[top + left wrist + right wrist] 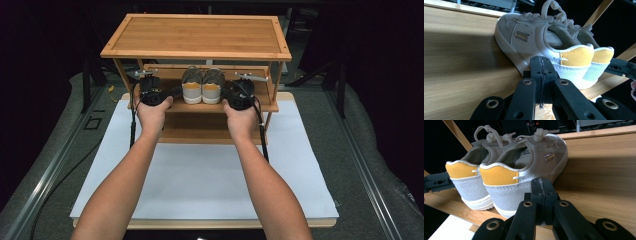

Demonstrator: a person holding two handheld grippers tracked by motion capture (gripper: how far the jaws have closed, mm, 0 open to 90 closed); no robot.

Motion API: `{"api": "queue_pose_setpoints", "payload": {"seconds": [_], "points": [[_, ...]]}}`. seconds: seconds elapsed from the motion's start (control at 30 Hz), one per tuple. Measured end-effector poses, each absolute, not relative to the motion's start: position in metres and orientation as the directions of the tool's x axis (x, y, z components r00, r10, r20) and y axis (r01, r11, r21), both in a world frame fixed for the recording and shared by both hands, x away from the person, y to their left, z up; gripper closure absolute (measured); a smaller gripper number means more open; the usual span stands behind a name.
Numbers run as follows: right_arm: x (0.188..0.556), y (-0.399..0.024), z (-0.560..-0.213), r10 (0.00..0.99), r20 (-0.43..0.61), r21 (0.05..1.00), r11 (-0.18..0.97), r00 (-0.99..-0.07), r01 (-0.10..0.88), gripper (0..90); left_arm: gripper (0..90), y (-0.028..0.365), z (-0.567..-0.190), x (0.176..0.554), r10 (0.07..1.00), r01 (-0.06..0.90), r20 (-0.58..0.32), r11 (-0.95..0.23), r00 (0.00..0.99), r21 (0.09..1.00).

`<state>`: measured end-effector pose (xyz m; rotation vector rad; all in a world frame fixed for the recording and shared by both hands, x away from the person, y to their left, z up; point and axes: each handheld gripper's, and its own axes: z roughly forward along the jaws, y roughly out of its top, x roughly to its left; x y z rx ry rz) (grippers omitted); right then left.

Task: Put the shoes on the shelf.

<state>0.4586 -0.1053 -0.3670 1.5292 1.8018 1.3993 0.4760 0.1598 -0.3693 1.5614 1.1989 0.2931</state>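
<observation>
White sheet point(200, 185) beneath bamboo rack point(197, 37)

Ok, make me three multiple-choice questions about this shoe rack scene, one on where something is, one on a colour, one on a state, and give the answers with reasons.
1. Where does the pair of shoes stand?
A. on the top shelf
B. on the middle shelf
C. on the white table sheet

2. What colour are the heel patches?
A. yellow
B. red
C. blue

3. How do the jaws of the left gripper stand?
A. wide open
B. closed around a shoelace
C. shut, with nothing between them

Answers:
1 B, as the high view shows both shoes under the bare top shelf, on the middle shelf.
2 A, as both gripper views show yellow patches on the heels.
3 C, as the left gripper view shows the jaws pressed together beside the shoe.
</observation>
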Motion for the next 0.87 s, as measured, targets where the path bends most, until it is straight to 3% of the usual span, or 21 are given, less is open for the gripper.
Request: {"api": "queue_pose_setpoints", "payload": {"seconds": [0.4,0.87], "points": [[0.464,-0.107,-0.371,0.905,0.296,0.860,-0.113,-0.307,0.497,90.0,89.8,0.162,-0.374,0.480,0.811,0.543,-0.385,0.100,0.440,0.833],[0.407,-0.115,-0.367,0.894,0.248,0.886,-0.053,-0.373,0.461,90.0,88.7,0.180,-0.368,0.418,0.763,0.489,-0.364,0.073,0.534,0.869]]}}
